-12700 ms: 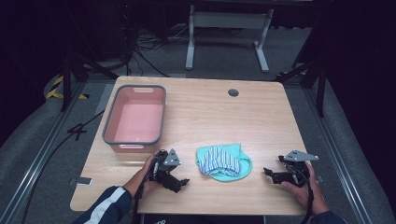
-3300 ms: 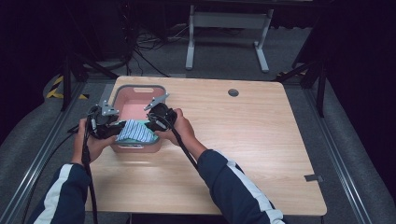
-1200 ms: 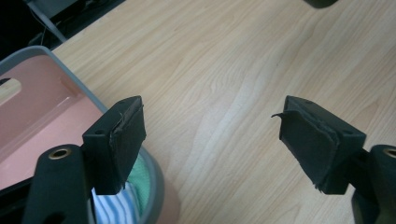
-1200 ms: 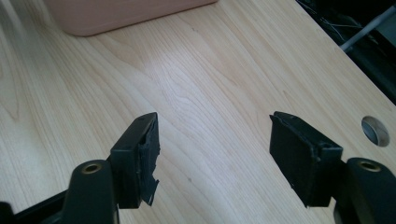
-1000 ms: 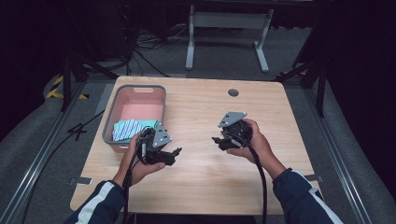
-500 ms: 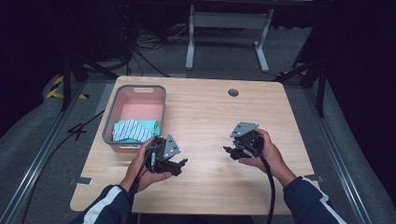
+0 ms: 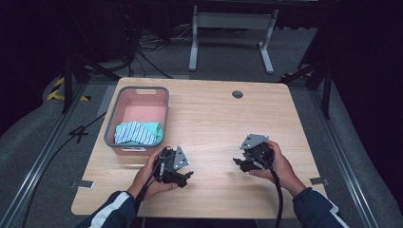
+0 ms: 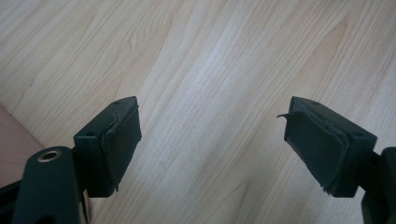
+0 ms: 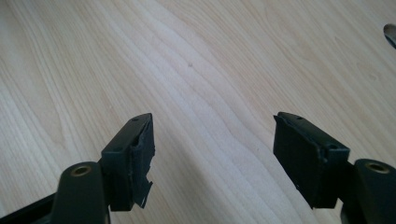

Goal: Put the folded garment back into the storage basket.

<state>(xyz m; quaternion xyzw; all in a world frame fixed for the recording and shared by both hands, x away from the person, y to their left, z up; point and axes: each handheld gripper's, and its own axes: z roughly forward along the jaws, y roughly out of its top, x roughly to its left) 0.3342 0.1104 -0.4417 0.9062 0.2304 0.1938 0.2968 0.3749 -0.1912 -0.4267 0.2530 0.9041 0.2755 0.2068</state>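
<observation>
Near the front edge of the table [image 7: 214, 114] you hold both grippers, left [image 7: 183, 176] and right [image 7: 240, 163], jaws wide apart and empty. Your folded cloth [image 7: 138, 132] lies inside the pink basin [image 7: 114, 124].

We see a folded striped cloth [image 7: 138, 132], blue-white with teal edge | it lies crumpled inside a pink bin [image 7: 114, 124] with grey rim | bin sits on the table's left side
</observation>
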